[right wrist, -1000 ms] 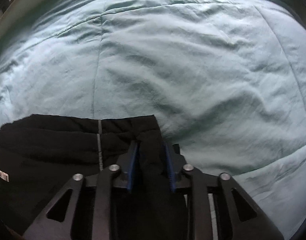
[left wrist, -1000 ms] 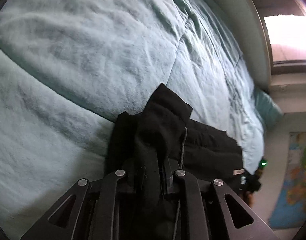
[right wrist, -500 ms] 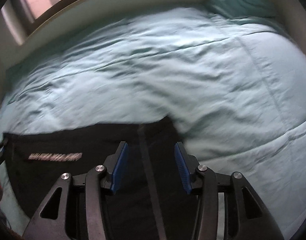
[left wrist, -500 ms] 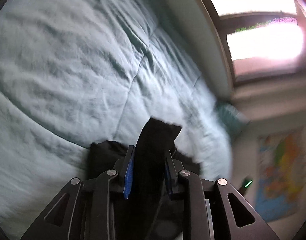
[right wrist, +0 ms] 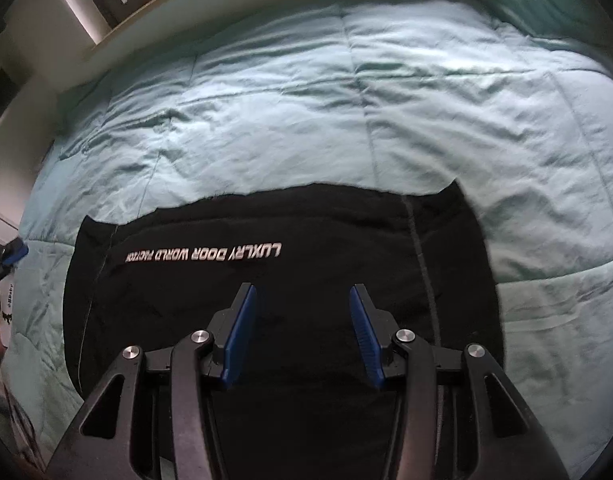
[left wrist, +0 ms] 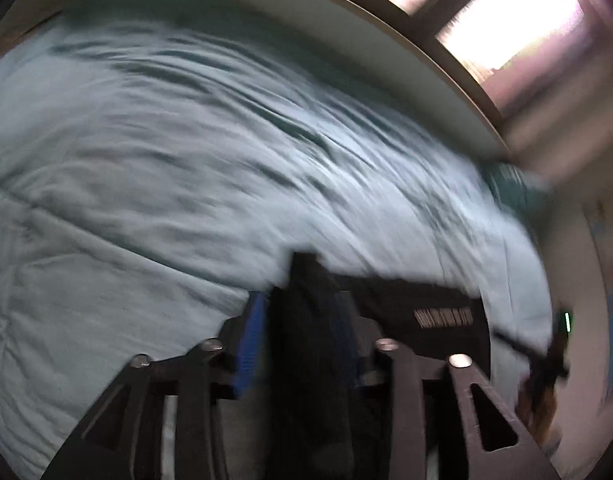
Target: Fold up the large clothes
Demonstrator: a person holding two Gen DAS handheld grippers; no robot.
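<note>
**While one hold is off and one may be on, a fold lies flat**

Where our right gripper hangs, its blue pads stand wide apart with nothing between them: they are released, poised just above the black garment. Our left gripper is harder to read. That view is smeared by motion; a dark strip of the same cloth runs up between the blue pads, and a sliver of gap shows on the left side, so we cannot tell whether the jaws are clamped on the fabric or merely straddling it.

Outward from the jaws, the garment lies on the pale green quilt as a broad, fairly flat rectangle. Its far edge is nearly straight, its right corner curls up a little, and a line of white lettering reads upside-down across the top layer. A grey seam runs down the right part. Seen from the right wrist, a bit of the left gripper's blue pad sits at the garment's left edge.

We judge that at least one fold is already laid, since the cloth sits compact and squared rather than spread at full length. What remains, as far as we can see, is probably another fold to bring it smaller, plus smoothing the raised corner. How many layers lie underneath we cannot see.

Beyond the quilt stand the curved bed frame and a bright window.
</note>
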